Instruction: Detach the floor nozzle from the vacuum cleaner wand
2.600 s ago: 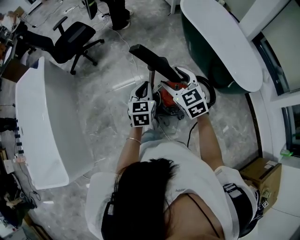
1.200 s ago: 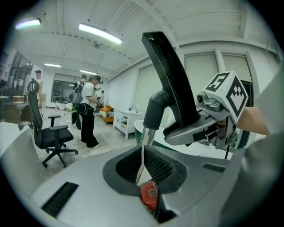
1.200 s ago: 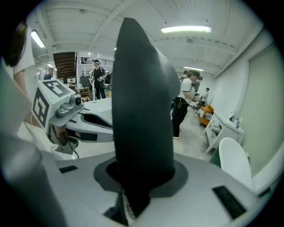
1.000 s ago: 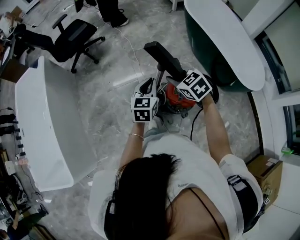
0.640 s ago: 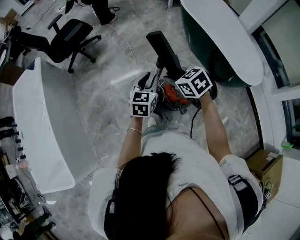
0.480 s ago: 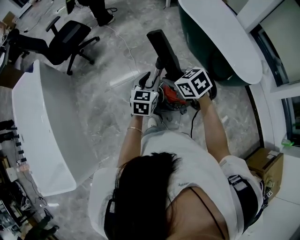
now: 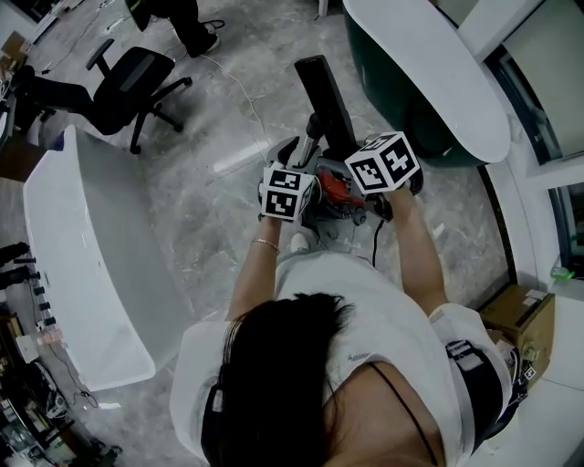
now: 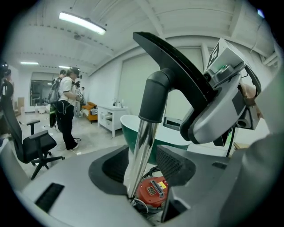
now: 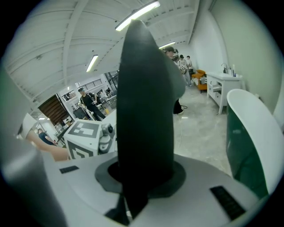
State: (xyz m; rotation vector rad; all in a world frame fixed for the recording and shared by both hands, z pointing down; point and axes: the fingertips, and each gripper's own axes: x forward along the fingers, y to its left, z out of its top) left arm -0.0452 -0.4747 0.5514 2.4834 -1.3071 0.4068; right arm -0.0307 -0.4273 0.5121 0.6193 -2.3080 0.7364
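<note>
The black floor nozzle (image 7: 321, 89) sits on top of the chrome wand (image 7: 312, 137), above the red vacuum body (image 7: 336, 190). My right gripper (image 7: 351, 150) is shut on the nozzle's neck; in the right gripper view the black nozzle (image 9: 144, 111) fills the space between the jaws of that gripper (image 9: 146, 174). My left gripper (image 7: 297, 166) is opening around the wand. In the left gripper view the wand (image 8: 141, 150) leans on one pad (image 8: 116, 165) of this gripper (image 8: 143, 167), with a gap to the other pad.
A black office chair (image 7: 137, 77) and a long white table (image 7: 87, 264) stand at the left. A white-topped green table (image 7: 429, 73) is at the right, and a cardboard box (image 7: 506, 333) lower right. A person (image 7: 187, 18) stands at the top.
The left gripper's jaws have let go of the wand and spread apart. The nozzle has swung from pointing up-left to nearly straight up in the head view, with the right gripper rolling along.
</note>
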